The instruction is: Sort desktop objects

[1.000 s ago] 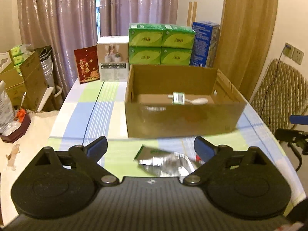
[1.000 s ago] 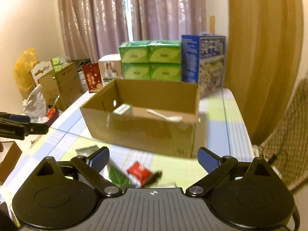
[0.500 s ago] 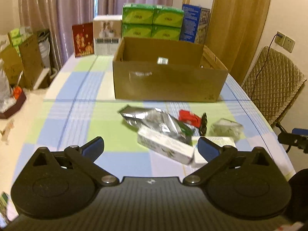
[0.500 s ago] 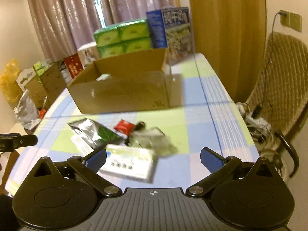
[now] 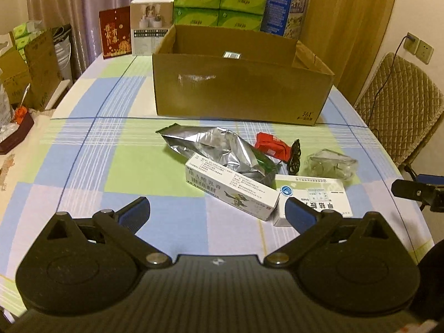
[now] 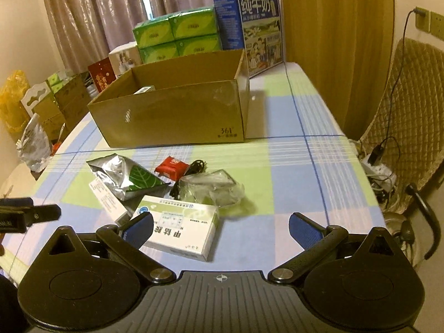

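Both grippers lower, nearer clutter (image 5: 249, 166)

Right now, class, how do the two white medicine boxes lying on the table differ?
The long narrow box is slim and lies at an angle with its far end tucked under the silver foil pouch. The wider flat box is broader, carries a pale green band along its top face, and has nothing resting on it. The narrow one's near end overlaps the wider one's corner. Both are white, printed, closed and lie flat outside the cardboard box.

Matt cardboard box (image 5: 241, 91), crinkled glossy foil pouch (image 5: 219, 149)
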Demonstrator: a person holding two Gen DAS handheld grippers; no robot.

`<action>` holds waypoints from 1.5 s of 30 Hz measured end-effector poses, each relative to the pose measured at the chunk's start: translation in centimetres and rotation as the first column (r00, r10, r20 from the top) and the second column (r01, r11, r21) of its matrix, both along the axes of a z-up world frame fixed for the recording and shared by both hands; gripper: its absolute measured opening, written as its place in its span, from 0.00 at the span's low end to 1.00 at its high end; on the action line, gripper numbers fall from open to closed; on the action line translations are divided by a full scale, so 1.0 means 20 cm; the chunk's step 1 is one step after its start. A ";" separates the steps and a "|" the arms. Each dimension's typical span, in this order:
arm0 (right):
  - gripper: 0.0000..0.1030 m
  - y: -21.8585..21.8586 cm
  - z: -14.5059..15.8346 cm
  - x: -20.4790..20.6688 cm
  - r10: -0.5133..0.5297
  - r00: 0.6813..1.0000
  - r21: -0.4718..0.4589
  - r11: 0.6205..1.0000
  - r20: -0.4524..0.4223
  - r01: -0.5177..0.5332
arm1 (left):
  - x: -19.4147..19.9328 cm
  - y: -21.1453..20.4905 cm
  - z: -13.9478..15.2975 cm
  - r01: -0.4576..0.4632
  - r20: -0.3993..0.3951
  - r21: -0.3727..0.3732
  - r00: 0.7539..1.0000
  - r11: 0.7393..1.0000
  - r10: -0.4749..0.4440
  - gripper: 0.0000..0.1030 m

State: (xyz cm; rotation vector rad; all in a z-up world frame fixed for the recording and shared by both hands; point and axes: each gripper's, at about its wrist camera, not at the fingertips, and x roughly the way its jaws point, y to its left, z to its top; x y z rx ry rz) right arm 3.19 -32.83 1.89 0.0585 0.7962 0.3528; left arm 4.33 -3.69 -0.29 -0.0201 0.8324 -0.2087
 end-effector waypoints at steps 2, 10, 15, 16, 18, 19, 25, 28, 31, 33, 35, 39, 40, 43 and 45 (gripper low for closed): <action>0.98 0.01 -0.01 0.04 0.009 1.000 -0.003 1.000 0.000 -0.009 | 0.03 -0.01 -0.03 -0.004 -0.007 -0.007 1.000 1.000 0.004 0.99; 0.98 0.07 -0.08 0.24 0.043 0.998 -0.025 0.999 -0.044 -0.044 | 0.19 -0.05 -0.13 -0.025 -0.034 -0.039 0.999 0.999 0.023 0.99; 0.98 0.06 -0.17 0.35 0.020 0.996 0.004 1.000 -0.092 -0.020 | 0.30 -0.11 -0.21 -0.017 -0.054 -0.040 0.998 0.999 0.015 0.98; 0.98 0.06 -0.18 0.37 0.019 0.995 0.003 1.000 -0.096 -0.019 | 0.32 -0.12 -0.22 -0.014 -0.058 -0.042 0.998 0.999 0.011 0.98; 0.98 0.06 -0.21 0.40 0.023 0.995 0.001 1.000 -0.102 -0.023 | 0.35 -0.14 -0.25 -0.007 -0.066 -0.043 0.998 0.999 0.004 0.98; 0.98 0.06 -0.23 0.41 0.025 0.994 0.005 1.000 -0.105 -0.024 | 0.37 -0.15 -0.27 -0.002 -0.071 -0.041 0.997 0.999 -0.001 0.98; 0.98 0.07 -0.31 0.46 0.026 0.992 0.006 1.000 -0.127 -0.025 | 0.42 -0.18 -0.35 0.033 -0.099 -0.017 0.994 0.999 -0.034 0.97; 0.98 0.09 -0.32 0.46 0.043 0.992 -0.006 0.999 -0.119 -0.044 | 0.41 -0.16 -0.36 0.061 -0.103 0.017 0.993 0.998 -0.059 0.91; 0.98 0.12 -0.32 0.45 0.073 0.992 -0.025 0.997 -0.100 -0.076 | 0.38 -0.12 -0.35 0.067 -0.101 0.052 0.993 0.996 -0.062 0.83; 0.98 0.15 -0.33 0.45 0.092 0.992 -0.042 0.994 -0.091 -0.096 | 0.37 -0.08 -0.35 0.068 -0.106 0.058 0.992 0.996 -0.061 0.76; 0.98 0.17 -0.33 0.45 0.106 0.990 -0.053 0.992 -0.092 -0.111 | 0.37 -0.05 -0.35 0.062 -0.110 0.064 0.992 0.996 -0.055 0.63; 0.98 0.18 -0.35 0.47 0.110 0.989 -0.056 0.992 -0.097 -0.115 | 0.38 -0.05 -0.33 0.072 -0.111 0.066 0.992 0.995 -0.064 0.52; 0.98 0.19 -0.35 0.47 0.111 0.989 -0.057 0.992 -0.097 -0.117 | 0.38 -0.06 -0.33 0.072 -0.115 0.062 0.991 0.996 -0.064 0.50; 0.93 0.21 -0.37 0.48 0.130 0.987 -0.069 0.988 -0.098 -0.137 | 0.39 -0.06 -0.35 0.074 -0.128 0.060 0.990 0.995 -0.066 0.38; 0.87 0.22 -0.38 0.50 0.141 0.984 -0.080 0.986 -0.105 -0.150 | 0.39 -0.05 -0.36 0.067 -0.128 0.057 0.990 0.996 -0.060 0.37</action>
